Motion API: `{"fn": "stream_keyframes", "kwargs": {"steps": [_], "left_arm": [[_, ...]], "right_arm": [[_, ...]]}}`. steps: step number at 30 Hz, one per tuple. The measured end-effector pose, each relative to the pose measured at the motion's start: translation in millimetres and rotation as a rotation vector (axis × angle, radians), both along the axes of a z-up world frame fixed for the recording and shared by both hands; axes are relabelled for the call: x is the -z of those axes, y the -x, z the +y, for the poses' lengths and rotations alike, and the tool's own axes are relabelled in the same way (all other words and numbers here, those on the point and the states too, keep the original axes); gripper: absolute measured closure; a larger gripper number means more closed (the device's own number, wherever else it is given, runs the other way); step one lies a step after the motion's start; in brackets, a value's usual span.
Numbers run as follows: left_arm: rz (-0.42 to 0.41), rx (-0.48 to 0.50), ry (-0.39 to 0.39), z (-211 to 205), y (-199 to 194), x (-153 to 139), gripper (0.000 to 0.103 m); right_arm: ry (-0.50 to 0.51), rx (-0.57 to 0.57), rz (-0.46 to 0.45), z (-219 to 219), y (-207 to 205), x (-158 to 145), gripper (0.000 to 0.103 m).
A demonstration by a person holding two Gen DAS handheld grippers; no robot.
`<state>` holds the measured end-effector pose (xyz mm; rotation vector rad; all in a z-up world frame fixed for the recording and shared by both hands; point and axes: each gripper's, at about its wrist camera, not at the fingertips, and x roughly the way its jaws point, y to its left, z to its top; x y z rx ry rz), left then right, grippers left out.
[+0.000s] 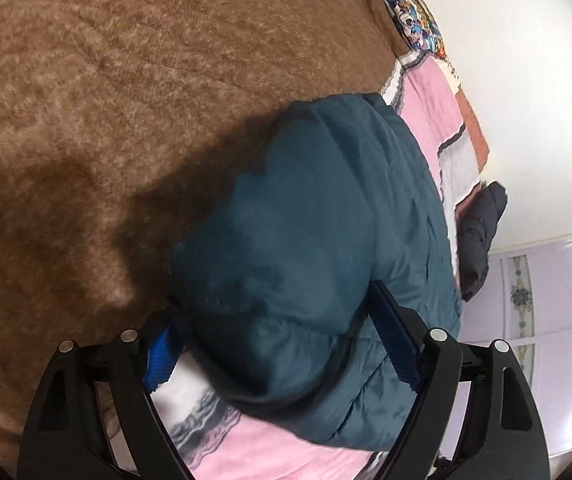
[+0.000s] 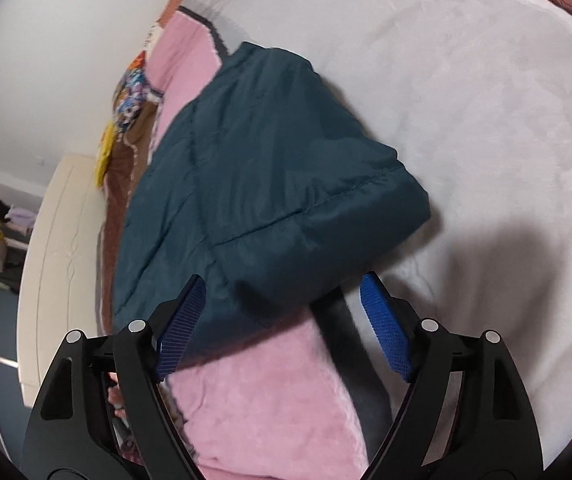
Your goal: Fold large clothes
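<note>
The teal jacket (image 1: 317, 240) lies folded on the bed (image 2: 485, 100); both the left gripper (image 1: 282, 344) and right gripper (image 2: 282, 328) are spread open, nothing held; smoothing is likely called for next

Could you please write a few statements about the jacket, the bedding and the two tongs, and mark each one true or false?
1. The teal jacket lies folded into a compact bundle. True.
2. The right tongs are clamped shut on the jacket. False: their jaws stand open, straddling its near corner.
3. The jacket rests partly on a pink blanket. True.
4. The left tongs hold a yellow towel. False: they are open, with the jacket's near edge between the pads.
5. A brown fuzzy blanket lies beside the jacket. True.
</note>
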<state>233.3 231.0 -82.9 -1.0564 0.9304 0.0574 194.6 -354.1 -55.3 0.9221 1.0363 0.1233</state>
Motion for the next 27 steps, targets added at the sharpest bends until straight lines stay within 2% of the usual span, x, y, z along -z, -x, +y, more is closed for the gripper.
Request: {"fn": "stream_keyframes", "kwargs": {"steps": [3, 4, 5, 6, 7, 8, 9, 11, 17, 21, 27], "left_arm": [[-0.027, 0.001, 0.002, -1.8, 1.8, -2.2, 0.04], [-0.041, 0.012, -0.013, -3.0, 1.6, -5.8, 0.052], [-0.054, 0.022, -0.019, -3.2, 2.5, -8.3, 0.063], [-0.064, 0.029, -0.026, -4.0, 3.4, -12.1, 0.067], [-0.07, 0.033, -0.032, -5.0, 4.6, -15.6, 0.073], [-0.078, 0.038, -0.05, -7.7, 6.1, -21.5, 0.076], [-0.085, 0.043, -0.071, -9.7, 8.1, -27.0, 0.078], [-0.095, 0.048, -0.094, -12.8, 11.6, -36.8, 0.08], [-0.136, 0.089, -0.123, -18.9, 48.5, -62.6, 0.081], [-0.105, 0.092, -0.097, -17.1, 86.3, -54.9, 0.081], [-0.053, 0.081, -0.073, -16.5, 133.9, -32.4, 0.081]], "right_arm": [[0.007, 0.041, 0.02, -0.4, -5.7, 9.8, 0.025], [0.009, 0.058, 0.017, -1.7, -7.6, 11.3, 0.028], [0.003, 0.075, 0.015, -3.6, -10.0, 12.9, 0.038], [-0.007, 0.083, 0.017, -5.4, -11.7, 14.4, 0.048], [-0.01, 0.087, 0.015, -7.2, -12.8, 14.6, 0.054], [-0.008, 0.084, 0.005, -8.9, -12.9, 13.2, 0.066], [-0.002, 0.076, -0.002, -9.3, -13.3, 11.1, 0.074], [0.007, 0.063, -0.025, -12.2, -8.5, 2.8, 0.079], [0.059, 0.027, -0.082, -16.0, 21.7, -29.7, 0.083], [0.1, -0.012, -0.078, -14.8, 59.6, -35.9, 0.083], [0.158, -0.063, -0.043, -9.8, 109.7, -24.6, 0.083]]}}
